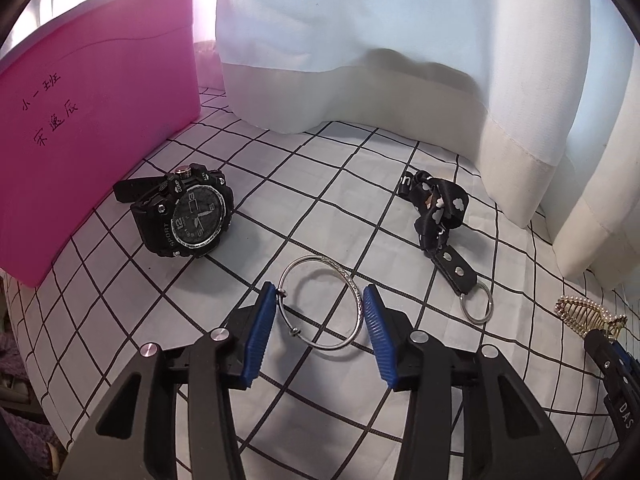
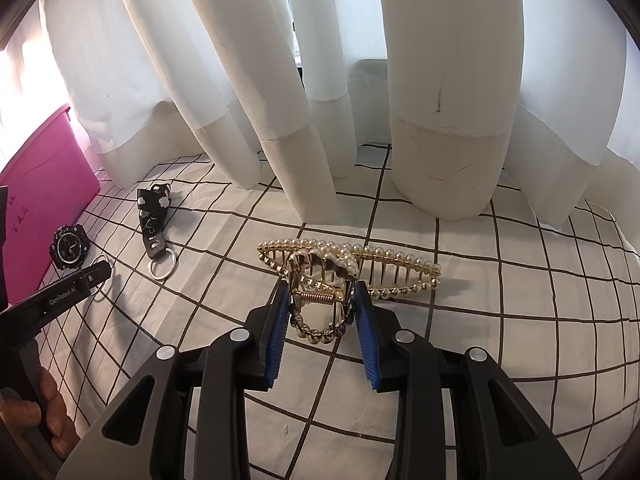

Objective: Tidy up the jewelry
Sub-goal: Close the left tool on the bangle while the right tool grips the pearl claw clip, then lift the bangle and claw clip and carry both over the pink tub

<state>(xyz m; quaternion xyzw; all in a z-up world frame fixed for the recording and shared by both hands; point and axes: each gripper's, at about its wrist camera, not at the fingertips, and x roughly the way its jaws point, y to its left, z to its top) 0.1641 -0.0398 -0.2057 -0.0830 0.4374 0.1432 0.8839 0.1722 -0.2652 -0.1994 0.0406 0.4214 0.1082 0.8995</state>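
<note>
left tongs (image 1: 322,300) – round bangle (image 1: 322,302), grip unclear | right tongs (image 2: 320,300) – clamping hair claw (image 2: 348,266) | left-only: pads

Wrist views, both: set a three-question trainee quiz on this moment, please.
1. True or false: the watch lies on the cloth beside the pink bin.
2. The right gripper is shut on: A strap, B hair claw, C watch.
3. Which ring-shaped thing lies between the left gripper's jaws?
Key: 1 true; 2 B; 3 the bangle.
</note>
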